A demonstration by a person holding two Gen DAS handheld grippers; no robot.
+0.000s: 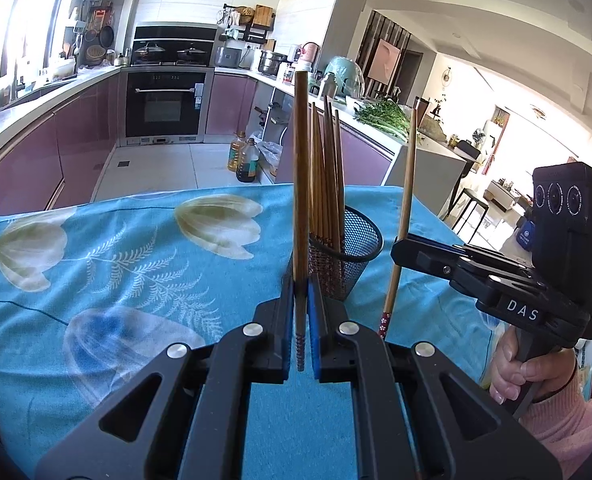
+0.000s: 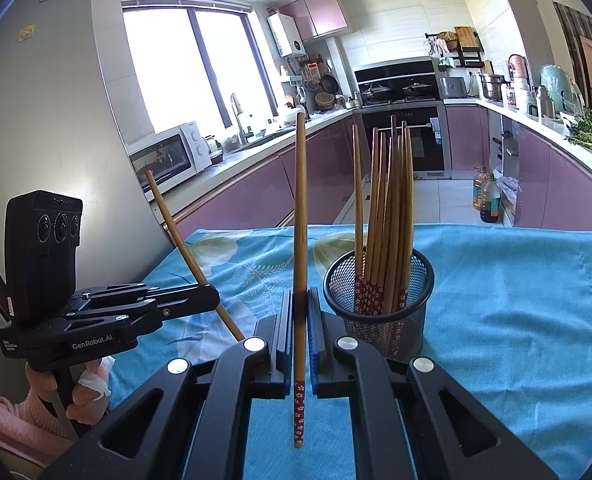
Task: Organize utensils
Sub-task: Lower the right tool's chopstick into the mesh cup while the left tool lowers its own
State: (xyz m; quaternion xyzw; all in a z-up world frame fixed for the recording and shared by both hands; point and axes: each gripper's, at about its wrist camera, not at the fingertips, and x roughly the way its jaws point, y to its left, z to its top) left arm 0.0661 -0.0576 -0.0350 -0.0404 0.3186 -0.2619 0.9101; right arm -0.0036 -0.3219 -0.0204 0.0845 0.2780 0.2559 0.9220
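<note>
My left gripper (image 1: 300, 292) is shut on a wooden chopstick (image 1: 300, 184), held upright just left of a black mesh cup (image 1: 362, 240) holding several chopsticks. My right gripper (image 2: 300, 304) is shut on another chopstick (image 2: 300, 220), also upright, just left of the same mesh cup (image 2: 380, 312). In the left wrist view the right gripper (image 1: 400, 246) sits right of the cup with its chopstick (image 1: 406, 200). In the right wrist view the left gripper (image 2: 211, 294) is at the left with its chopstick (image 2: 183, 244) tilted.
The table is covered by a blue floral cloth (image 1: 115, 260), also in the right wrist view (image 2: 516, 300). Kitchen counters, an oven (image 1: 163, 104) and oil bottles (image 1: 243, 158) on the floor lie beyond the table's far edge.
</note>
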